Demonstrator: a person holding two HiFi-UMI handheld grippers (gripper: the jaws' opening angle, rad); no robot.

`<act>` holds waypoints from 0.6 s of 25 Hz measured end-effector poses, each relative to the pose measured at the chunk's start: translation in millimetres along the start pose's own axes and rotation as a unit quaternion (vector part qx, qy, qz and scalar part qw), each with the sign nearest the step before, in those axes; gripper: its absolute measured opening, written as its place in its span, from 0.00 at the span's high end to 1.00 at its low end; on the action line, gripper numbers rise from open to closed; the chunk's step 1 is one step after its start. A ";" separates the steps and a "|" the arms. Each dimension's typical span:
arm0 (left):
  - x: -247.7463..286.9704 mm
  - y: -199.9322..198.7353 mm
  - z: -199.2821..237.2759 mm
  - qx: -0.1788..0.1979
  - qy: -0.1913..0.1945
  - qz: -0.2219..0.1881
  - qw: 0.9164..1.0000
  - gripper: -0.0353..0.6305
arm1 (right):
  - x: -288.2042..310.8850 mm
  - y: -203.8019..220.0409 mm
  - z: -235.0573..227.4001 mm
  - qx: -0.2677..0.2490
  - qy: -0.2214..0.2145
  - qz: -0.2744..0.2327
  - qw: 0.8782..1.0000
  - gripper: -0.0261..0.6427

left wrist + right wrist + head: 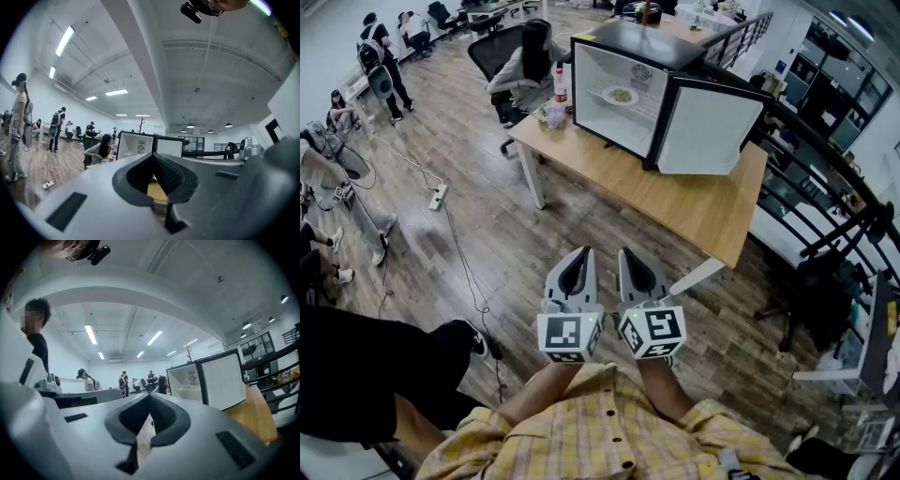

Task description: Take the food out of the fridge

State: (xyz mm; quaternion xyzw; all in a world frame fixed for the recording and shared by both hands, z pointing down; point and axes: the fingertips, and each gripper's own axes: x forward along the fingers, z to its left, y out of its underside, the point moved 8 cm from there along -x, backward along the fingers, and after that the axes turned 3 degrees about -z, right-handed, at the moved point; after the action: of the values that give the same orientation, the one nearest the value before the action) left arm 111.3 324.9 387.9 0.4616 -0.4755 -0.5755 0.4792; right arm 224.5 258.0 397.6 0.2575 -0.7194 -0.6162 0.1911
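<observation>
The left hand-held gripper (578,261) and the right hand-held gripper (633,258) are being held side by side, just apart, low in the head view and above the wooden floor (487,244). Both are being pointed toward the bench (684,202), which is well apart from them.

In the left gripper view, the jaws of the left hand-held gripper (153,157) are being kept together at the tips, with nothing clamped between them. The same is being shown in the right gripper view: the jaws of the right hand-held gripper (150,397) are being kept together, and nothing is being held.

The fridge (675,52) is being carried by the bench, and its door (703,131) is being left swung wide open to the right. The plate of food (621,95) is being kept on a shelf inside the white compartment, untouched by either gripper. A bottle (560,86) is being stood upright on the bench just beside the fridge's left wall. A seated person (525,56) is being shown at the far corner of the bench, behind the bottle.
</observation>
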 end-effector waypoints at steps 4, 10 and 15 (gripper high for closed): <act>-6.4 5.6 -5.3 0.000 0.002 0.006 1.000 0.94 | -9.4 5.7 -1.5 0.004 0.005 0.003 1.000 0.95; -9.2 5.5 -13.8 0.002 0.000 0.001 1.000 0.94 | -17.6 4.6 -5.3 0.003 0.004 -0.003 1.000 0.95; -11.5 5.6 -26.3 0.007 0.000 0.001 1.000 0.94 | -29.6 0.9 -13.6 0.014 0.000 -0.013 1.000 0.95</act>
State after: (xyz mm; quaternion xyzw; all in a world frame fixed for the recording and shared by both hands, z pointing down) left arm 139.2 333.1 391.1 0.4644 -0.4797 -0.5722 0.4764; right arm 256.0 265.4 402.0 0.2698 -0.7243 -0.6086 0.1796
